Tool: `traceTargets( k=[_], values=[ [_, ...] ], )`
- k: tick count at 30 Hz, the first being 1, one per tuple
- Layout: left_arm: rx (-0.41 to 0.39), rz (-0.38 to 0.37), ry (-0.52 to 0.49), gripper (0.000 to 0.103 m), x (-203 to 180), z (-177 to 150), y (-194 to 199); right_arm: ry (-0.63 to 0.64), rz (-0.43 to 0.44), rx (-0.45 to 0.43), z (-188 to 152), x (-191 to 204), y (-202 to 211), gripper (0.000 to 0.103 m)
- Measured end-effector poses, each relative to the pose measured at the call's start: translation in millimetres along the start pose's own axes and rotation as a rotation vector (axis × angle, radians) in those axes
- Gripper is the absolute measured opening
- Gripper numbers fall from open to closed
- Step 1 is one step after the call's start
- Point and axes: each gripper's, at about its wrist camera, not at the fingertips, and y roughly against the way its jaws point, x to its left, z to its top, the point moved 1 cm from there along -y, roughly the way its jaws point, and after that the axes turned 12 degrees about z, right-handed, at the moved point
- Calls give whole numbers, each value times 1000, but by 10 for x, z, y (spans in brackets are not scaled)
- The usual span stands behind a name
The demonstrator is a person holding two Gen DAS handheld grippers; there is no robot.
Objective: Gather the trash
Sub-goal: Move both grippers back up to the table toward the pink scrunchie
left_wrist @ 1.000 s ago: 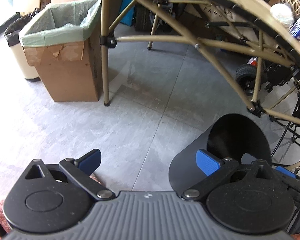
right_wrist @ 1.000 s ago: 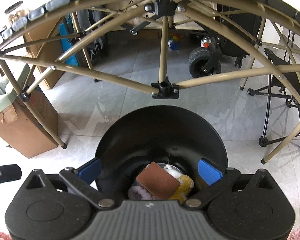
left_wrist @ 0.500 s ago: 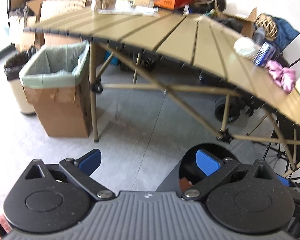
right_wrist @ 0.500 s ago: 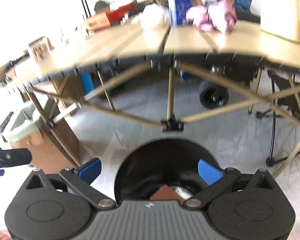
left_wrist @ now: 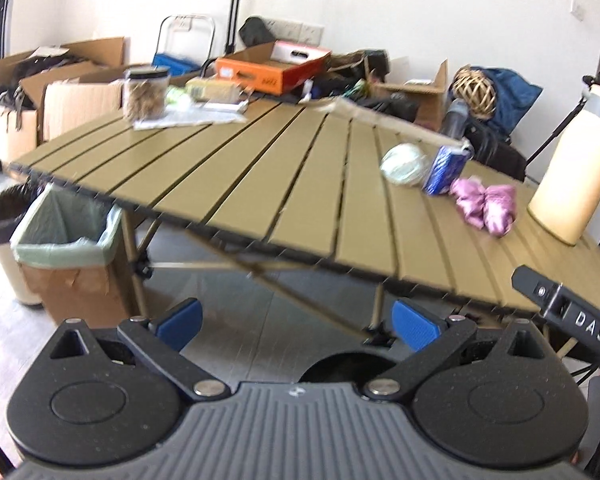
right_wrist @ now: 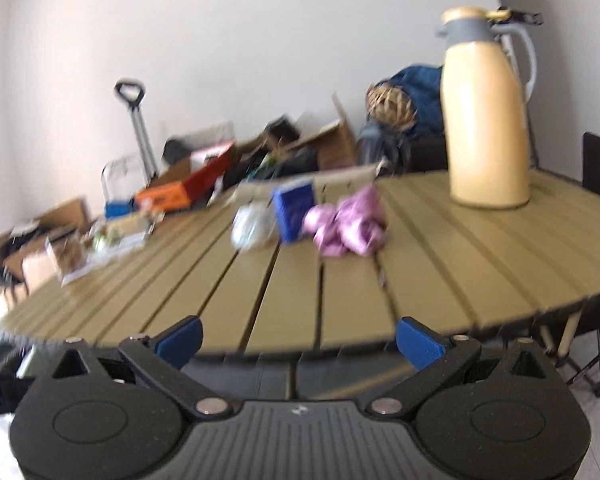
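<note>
1. Step in hand, as I judge it: both tools are raised to the tabletop [left_wrist: 284,184] edge between pickups, aiming at the next scrap. The left hand-held gripper [left_wrist: 296,326] is spread wide and holds nothing; the right hand-held gripper [right_wrist: 298,342] is likewise spread and empty.
2. Trash left to collect sits together toward the right of the tabletop: from left to right, a crumpled white wad [left_wrist: 404,166], a small blue carton [left_wrist: 444,170] touching it, and a crumpled pink wrapper [left_wrist: 484,206] just beside the carton.
3. Next move probably calls for the right tool to reach forward over the slats and close on the pink wrapper [right_wrist: 346,224], the nearest piece to it, then carry it down to the black bin [left_wrist: 342,366] whose rim shows below the left tool.
4. Around: a lined cardboard bin [left_wrist: 66,248] stands on the floor at far left, a jar [left_wrist: 146,92] and papers at the far side.
5. In the way: the cream thermos [right_wrist: 486,120] stands near the wrapper on its right; a wide sweep could knock it.
</note>
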Motion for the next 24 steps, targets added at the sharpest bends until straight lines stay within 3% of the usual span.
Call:
traceTargets(
  k=[9,19,24],
  values=[
    [-71,-13,-22,103,-437,397,-42,-64,10,-157,555,-277,-138,103],
    [-78,2,34,103,-728,861,-449,-10,-83,-166,862,-382,-748,103],
    [-68,-9,29,103,-855,1065,-713,-1,-100,-108,987,-499,-1126,103]
  ],
)
